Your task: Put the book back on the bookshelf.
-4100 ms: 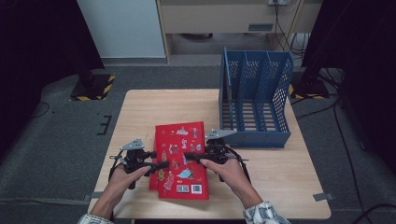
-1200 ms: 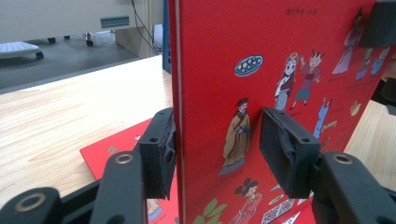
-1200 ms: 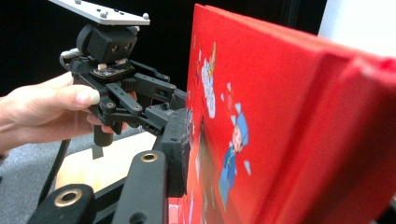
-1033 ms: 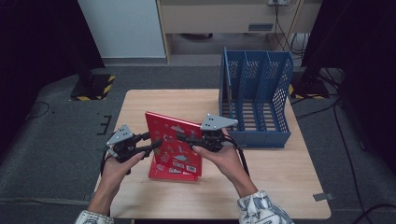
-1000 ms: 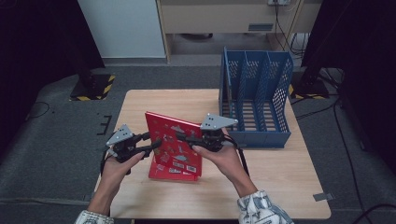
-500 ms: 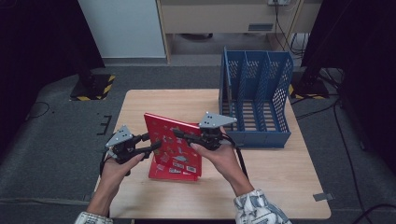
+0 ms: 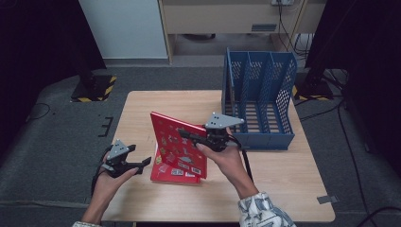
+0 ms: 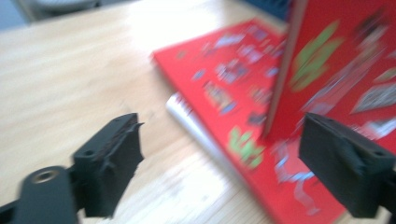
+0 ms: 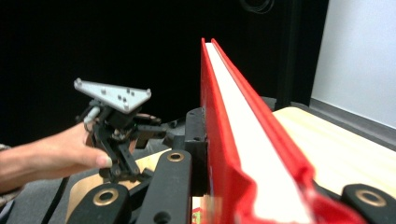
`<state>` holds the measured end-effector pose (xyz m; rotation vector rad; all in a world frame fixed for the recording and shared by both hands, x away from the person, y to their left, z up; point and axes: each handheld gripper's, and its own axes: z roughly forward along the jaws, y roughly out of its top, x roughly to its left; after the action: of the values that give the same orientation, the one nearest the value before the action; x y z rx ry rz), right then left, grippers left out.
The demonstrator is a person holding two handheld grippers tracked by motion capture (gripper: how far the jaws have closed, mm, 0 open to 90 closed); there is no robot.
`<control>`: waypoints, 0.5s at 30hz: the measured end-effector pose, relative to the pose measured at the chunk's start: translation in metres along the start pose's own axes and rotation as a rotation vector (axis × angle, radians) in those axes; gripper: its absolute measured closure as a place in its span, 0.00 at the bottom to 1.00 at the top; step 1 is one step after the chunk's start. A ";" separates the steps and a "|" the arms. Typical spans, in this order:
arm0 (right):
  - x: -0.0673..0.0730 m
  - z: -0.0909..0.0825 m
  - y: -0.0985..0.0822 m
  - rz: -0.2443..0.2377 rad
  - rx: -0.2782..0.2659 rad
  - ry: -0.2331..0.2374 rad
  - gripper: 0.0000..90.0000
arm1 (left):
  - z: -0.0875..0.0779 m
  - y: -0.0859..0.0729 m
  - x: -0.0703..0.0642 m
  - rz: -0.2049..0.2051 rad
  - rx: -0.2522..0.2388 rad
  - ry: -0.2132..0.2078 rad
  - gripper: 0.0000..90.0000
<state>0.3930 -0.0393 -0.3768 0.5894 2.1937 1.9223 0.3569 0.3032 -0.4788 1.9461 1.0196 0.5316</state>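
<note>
Item: red book (image 7: 182,144), hardcover, printed front with small pictures. Position: stood up on its lower edge near the middle of the wooden surface (image 7: 156,101), tilted, above a second red book (image 8: 219,93) that lies flat under it with a pale volume's edge showing beneath.

Handling, as judged: stiff boards, thin white page block, likely moderate weight. The glossy cover may slip in a shallow pinch, so the grip should sit well in from the edge, near the middle of the top edge, where the book balances. It should slide upright into a slot without bending.

Right claw (image 7: 189,135): pressed together on the top edge of the upright book; in the right gripper view the pads clamp both covers (image 9: 219,140).

Left claw (image 7: 142,164): spread wide, its jaws having just been opening, nothing between them; it sits low at the near left, just beside the books and apart from them. The left gripper view shows both pads (image 8: 114,154) bare.

Nearby: blue file rack (image 7: 257,101), three compartments, far right of the surface, nothing visible in its slots.
</note>
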 end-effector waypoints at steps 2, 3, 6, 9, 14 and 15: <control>-0.001 -0.002 0.000 0.002 -0.006 -0.013 0.88 | 0.002 -0.004 0.004 -0.006 0.021 0.020 0.08; -0.002 -0.003 0.000 0.004 -0.009 -0.021 0.88 | 0.003 -0.006 0.006 -0.017 0.025 0.022 0.07; -0.003 -0.006 0.001 0.005 -0.017 -0.036 0.89 | 0.005 -0.012 0.012 -0.046 0.039 0.039 0.06; -0.005 -0.010 0.002 0.010 -0.019 -0.054 0.88 | 0.007 -0.020 0.019 -0.055 0.083 0.071 0.06; -0.007 -0.017 0.005 0.013 -0.031 -0.086 0.88 | 0.010 -0.024 0.021 -0.060 0.107 0.091 0.06; -0.007 -0.019 0.006 0.015 -0.035 -0.090 0.88 | 0.010 -0.024 0.021 -0.053 0.109 0.095 0.06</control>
<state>0.3935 -0.0593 -0.3693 0.6743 2.1031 1.8986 0.3650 0.3223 -0.5045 1.9986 1.1786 0.5530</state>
